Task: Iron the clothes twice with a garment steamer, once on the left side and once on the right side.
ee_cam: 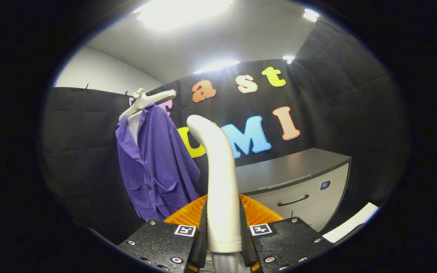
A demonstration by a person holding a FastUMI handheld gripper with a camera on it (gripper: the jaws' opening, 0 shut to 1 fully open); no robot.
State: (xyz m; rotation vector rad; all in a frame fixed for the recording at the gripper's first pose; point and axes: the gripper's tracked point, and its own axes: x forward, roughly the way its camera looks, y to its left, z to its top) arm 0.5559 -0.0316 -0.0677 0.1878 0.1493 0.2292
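1. Right now you have one garment steamer [218, 178], one purple shirt [157, 167], one white hanger [144, 100] and one grey cabinet [298, 182] ahead of you.
2. Your tongs [223, 237] are pinching the steamer's pale handle; both fingers [200, 231] press on it from either side, and a ribbed clear hose leaves the handle's lower end between them.
3. From the tongs the steamer handle rises straight ahead and curves over to the left at its rounded top, toward the shirt.
4. Beyond the tongs and to their left, the shirt hangs on the hanger against the black cloth wall, well apart from the steamer head. Open room lies between the handle and the shirt's right edge.
5. Beyond the tongs to the right stands the cabinet, with one dark drawer handle and one small blue-lit button on its front. Its flat worktop is bare, and its near corner stays well off the tongs.
6. Look at the shirt: it hangs unbuttoned at the collar, with a white inner layer showing at the neck, two chest pockets with dark buttons, and soft folds down its right half.
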